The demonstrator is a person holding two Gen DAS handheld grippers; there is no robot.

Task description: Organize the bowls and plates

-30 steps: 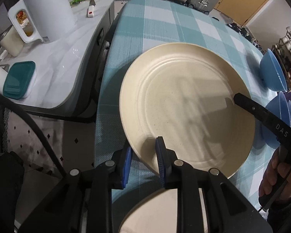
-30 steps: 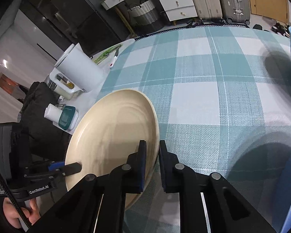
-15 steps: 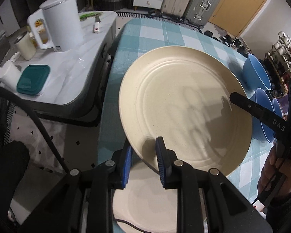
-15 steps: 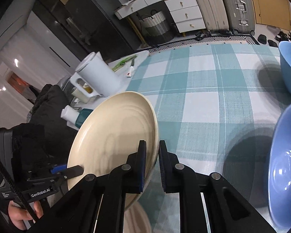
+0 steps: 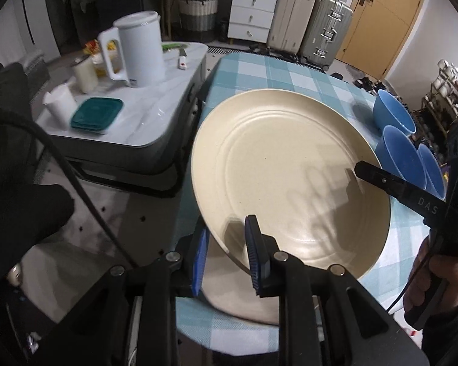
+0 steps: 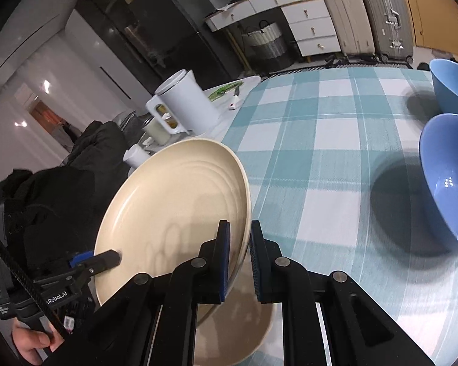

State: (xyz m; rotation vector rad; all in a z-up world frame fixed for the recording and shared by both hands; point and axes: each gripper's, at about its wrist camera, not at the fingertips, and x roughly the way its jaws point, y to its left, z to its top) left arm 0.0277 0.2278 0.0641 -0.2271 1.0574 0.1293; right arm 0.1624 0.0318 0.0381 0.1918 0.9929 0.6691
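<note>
Simply cream, ridged round plate [image 5: 290,177]

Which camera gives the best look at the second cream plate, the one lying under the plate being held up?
The right wrist view shows the lower plate best: its curved rim lies flat on the table below the raised plate. The left wrist view shows only a sliver of it between the left gripper fingers.

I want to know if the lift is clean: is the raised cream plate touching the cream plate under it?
Apart. In the right wrist view the raised cream plate tilts clear above the lower cream plate.
</note>
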